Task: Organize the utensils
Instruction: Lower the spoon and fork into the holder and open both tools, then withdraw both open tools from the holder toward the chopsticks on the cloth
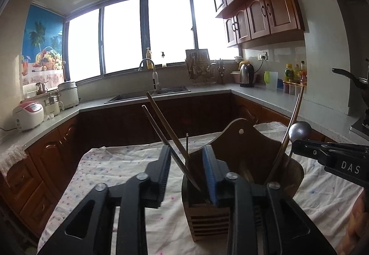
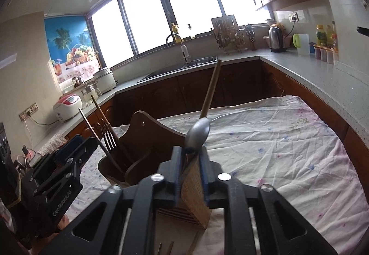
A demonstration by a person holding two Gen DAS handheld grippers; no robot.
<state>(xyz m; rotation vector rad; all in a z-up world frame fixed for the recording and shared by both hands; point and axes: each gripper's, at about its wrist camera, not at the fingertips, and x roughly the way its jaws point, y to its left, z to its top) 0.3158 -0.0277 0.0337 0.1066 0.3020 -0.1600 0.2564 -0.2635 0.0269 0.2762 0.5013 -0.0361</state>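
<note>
Left wrist view
- Left gripper (image 1: 187,162): jaws parted, nothing pressed between the pads; one chopstick crosses the gap without touching either pad, as far as can be seen.
- Utensil holder (image 1: 249,153): dark wooden caddy with a tall curved back, standing on the cloth just ahead of the fingers, slatted front low in the frame.
- Chopsticks (image 1: 166,126): two long sticks leaning left out of the holder's left compartment.
- Fork (image 1: 187,143): only the tip of its tines shows behind the chopsticks.
- Spoon (image 1: 299,131): metal, bowl up, in the holder's right compartment, beside a long wooden handle (image 1: 294,114) that leans right.
- Right gripper (image 1: 327,154): enters from the right edge, its tip just beside the spoon's neck; jaw state not readable from here.
- Tablecloth (image 1: 115,162): white, small floral print, wrinkled.

Right wrist view
- Right gripper (image 2: 189,162): jaws slightly apart, straddling the spoon's stem; pads close on either side, contact not evident.
- Spoon (image 2: 197,134): bowl up, standing just above the fingertips, the wooden handle rising behind it.
- Holder (image 2: 147,137): directly under and left of the fingers; fork (image 2: 108,137) and chopsticks (image 2: 99,116) stand in its far-left compartment.
- Left gripper (image 2: 76,146): at left, next to the holder, blue pad visible.
- Background: counter with sink (image 2: 184,66) and kettle (image 2: 276,39).
</note>
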